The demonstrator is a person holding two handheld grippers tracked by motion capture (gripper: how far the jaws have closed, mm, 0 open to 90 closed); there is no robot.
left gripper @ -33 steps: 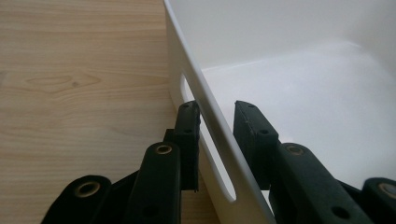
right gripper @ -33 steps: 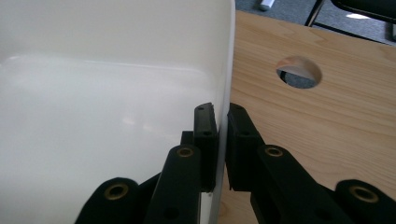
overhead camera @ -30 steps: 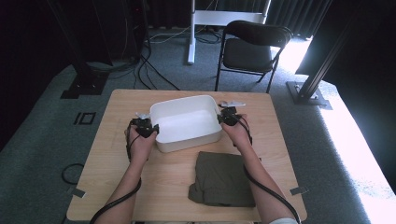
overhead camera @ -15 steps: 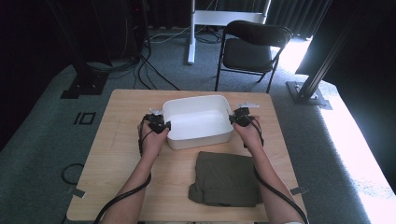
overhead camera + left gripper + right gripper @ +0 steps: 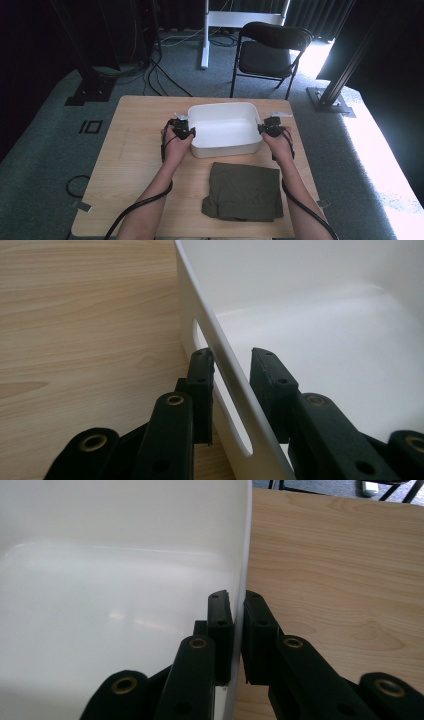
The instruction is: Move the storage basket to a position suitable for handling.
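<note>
High view: a white tub (image 5: 225, 129) sits on the wooden table (image 5: 130, 150), a little far of the middle. The left gripper (image 5: 184, 131) is at the tub's left wall and the right gripper (image 5: 265, 128) is at its right wall, each held in one of the person's hands, with forearms coming in from the near edge. A black cable trails from each gripper back along the arm. Just near of the tub, and slightly to its right, lies a folded olive cloth (image 5: 244, 191), flat on the table and apart from both grippers. Beyond the table stands a black folding chair (image 5: 270, 52) on grey carpet.

Left gripper view: the left gripper (image 5: 231, 385) straddles the tub (image 5: 320, 335) wall at its slot handle, one jaw outside over the wood (image 5: 85, 340) and one inside the tub. The jaws are clamped on that wall.

Right gripper view: the right gripper (image 5: 236, 625) has its jaws pinched together on the tub's (image 5: 115, 595) thin right wall, one jaw inside the white basin and one outside above the table (image 5: 340, 580). The tub's inside is bare and glossy.
</note>
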